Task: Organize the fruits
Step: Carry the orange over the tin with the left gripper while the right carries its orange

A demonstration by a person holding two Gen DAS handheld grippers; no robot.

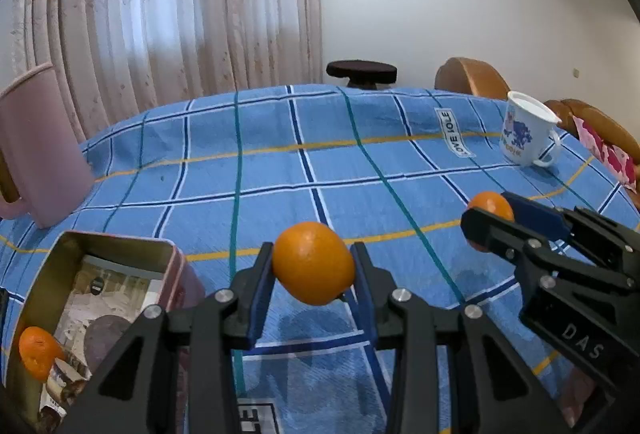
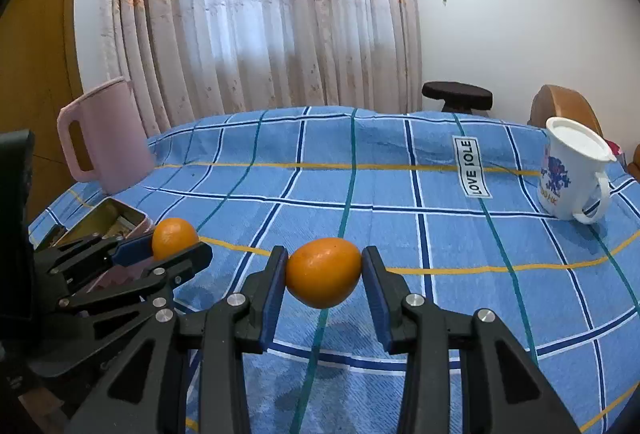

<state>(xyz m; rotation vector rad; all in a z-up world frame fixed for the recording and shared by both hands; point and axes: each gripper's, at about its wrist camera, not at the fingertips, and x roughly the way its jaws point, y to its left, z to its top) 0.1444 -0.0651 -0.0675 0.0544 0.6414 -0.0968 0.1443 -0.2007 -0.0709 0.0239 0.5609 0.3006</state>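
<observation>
My left gripper (image 1: 313,264) is shut on an orange (image 1: 313,262) and holds it above the blue checked tablecloth, just right of an open metal tin (image 1: 72,246). A second orange (image 1: 37,352) lies inside that tin. My right gripper (image 2: 324,272) is shut on another orange (image 2: 323,272) above the cloth. Each gripper shows in the other view: the right gripper (image 1: 490,220) with its orange (image 1: 491,205) at the right, the left gripper (image 2: 176,240) with its orange (image 2: 174,236) at the left, near the tin (image 2: 102,218).
A pink jug (image 2: 104,137) stands at the table's far left, also seen in the left wrist view (image 1: 36,149). A white printed mug (image 2: 572,169) stands at the far right, also in the left wrist view (image 1: 526,127). A dark stool (image 2: 458,93) and wooden chairs (image 1: 472,75) sit beyond the table.
</observation>
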